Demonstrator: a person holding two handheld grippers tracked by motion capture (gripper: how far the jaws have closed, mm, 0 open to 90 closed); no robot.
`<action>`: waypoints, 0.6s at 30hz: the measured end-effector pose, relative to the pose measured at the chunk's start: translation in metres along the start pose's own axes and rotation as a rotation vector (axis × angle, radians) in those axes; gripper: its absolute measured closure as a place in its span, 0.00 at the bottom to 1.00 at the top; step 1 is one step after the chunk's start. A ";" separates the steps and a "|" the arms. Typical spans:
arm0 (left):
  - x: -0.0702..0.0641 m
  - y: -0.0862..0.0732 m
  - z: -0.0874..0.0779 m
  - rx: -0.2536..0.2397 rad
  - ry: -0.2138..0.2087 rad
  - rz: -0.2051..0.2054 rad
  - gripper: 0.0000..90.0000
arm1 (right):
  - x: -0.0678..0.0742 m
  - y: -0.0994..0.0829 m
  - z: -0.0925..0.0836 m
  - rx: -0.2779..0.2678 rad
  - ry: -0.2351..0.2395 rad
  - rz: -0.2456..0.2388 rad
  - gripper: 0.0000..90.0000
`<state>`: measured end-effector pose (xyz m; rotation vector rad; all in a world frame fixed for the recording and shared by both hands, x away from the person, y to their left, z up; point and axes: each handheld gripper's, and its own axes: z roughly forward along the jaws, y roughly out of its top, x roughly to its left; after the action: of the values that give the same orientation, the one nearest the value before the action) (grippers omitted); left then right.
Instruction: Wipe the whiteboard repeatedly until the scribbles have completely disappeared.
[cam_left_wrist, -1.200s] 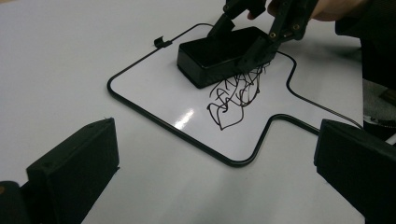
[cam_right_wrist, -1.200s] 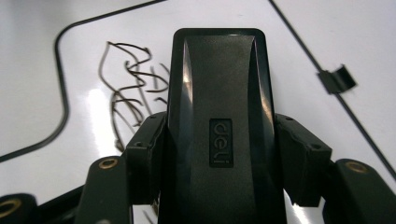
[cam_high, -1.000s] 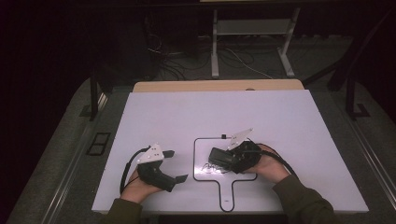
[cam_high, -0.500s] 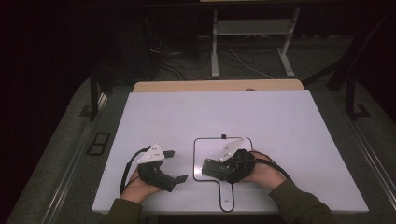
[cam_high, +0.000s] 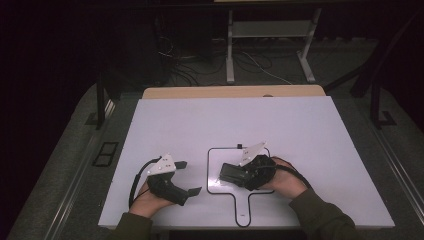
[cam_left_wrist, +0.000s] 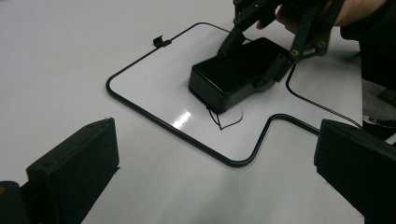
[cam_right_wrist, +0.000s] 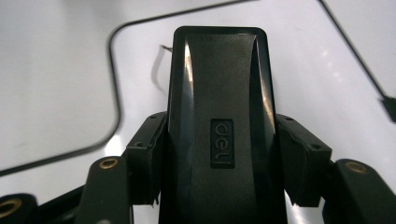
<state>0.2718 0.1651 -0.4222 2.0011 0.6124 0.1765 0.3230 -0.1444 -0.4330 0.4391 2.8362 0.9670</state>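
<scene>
A small whiteboard (cam_high: 216, 159) with a black rim and a handle lies on the white table. My right gripper (cam_high: 236, 175) is shut on a black board eraser (cam_high: 230, 173), which lies flat on the board. In the right gripper view the fingers (cam_right_wrist: 144, 158) press both long sides of the eraser (cam_right_wrist: 217, 93). A thin black pen mark (cam_left_wrist: 229, 122) shows on the board just beside the eraser (cam_left_wrist: 233, 70). My left gripper (cam_high: 189, 177) rests on the table left of the board, open with nothing between its jaws, which frame the left gripper view.
The white table top (cam_high: 300, 130) stretches bare beyond the board. A small black clip (cam_left_wrist: 161, 41) sits on the board's far rim. Behind the table stand a wooden ledge (cam_high: 235, 92) and a metal stand (cam_high: 270, 30) with cables on the dark floor.
My right gripper slid the eraser a little toward the near edge of the board, then back again. The left gripper has not moved.
</scene>
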 end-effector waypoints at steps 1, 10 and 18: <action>0.000 0.000 0.000 -0.003 0.000 -0.001 0.00 | -0.003 -0.001 -0.001 -0.001 -0.005 0.009 0.43; 0.000 0.000 -0.001 -0.003 0.002 -0.001 0.00 | -0.026 -0.015 -0.011 0.006 -0.071 0.099 0.43; 0.000 -0.001 -0.001 -0.003 0.002 0.000 0.00 | -0.034 -0.021 -0.015 0.007 -0.092 0.123 0.43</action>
<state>0.2713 0.1659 -0.4222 1.9985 0.6134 0.1789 0.3474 -0.1792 -0.4330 0.6478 2.7582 0.9319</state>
